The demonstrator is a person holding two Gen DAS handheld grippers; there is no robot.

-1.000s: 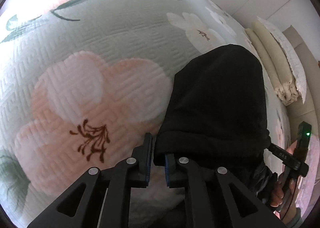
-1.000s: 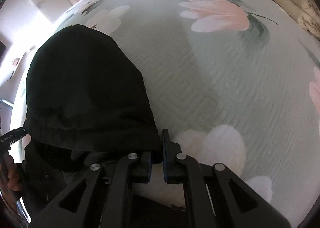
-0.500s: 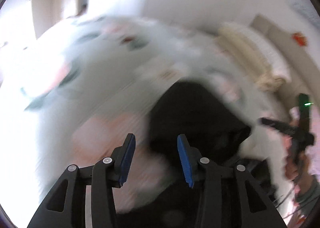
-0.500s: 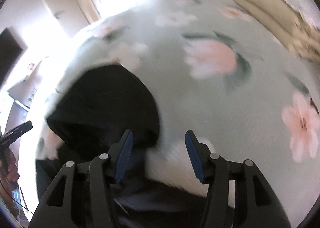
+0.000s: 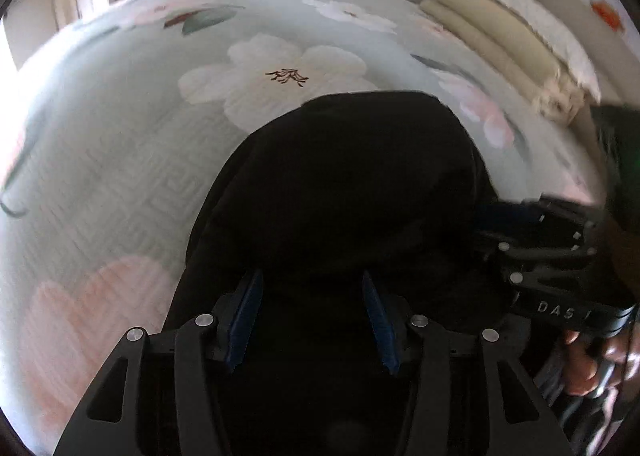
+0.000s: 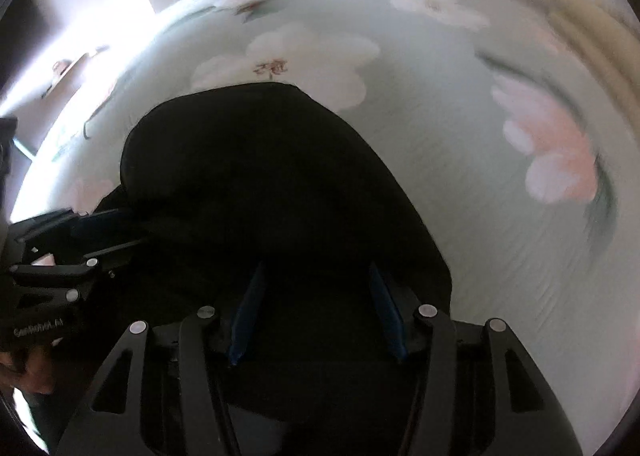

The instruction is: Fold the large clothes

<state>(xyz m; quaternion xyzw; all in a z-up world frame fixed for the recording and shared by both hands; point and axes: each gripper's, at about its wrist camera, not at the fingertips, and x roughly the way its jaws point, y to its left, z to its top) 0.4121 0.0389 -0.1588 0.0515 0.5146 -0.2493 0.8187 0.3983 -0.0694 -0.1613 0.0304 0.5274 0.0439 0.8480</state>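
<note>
Both my hand-held grippers have let go of the black garment's [image 5: 344, 191] near hem since a second ago, when each was pinched shut on it, and both have swung inward over the cloth. That folded black garment lies flat on the bed, on the pale green quilted bedspread [image 5: 120, 159] with its white and pink flowers, its rounded far edge just short of a white bloom [image 5: 280, 75]. My left hand-held gripper [image 5: 312, 320] hangs over the near part of the garment with its blue pads apart and nothing gripped between them. My right hand-held gripper [image 6: 318, 312] does the same, jaws apart over the dark cloth, not pressing on it. Each shows at the edge of the other's view, held in my hand [image 5: 592, 360]. Cream rolled bedding [image 5: 500, 47] lies at the far right of the bed
</note>
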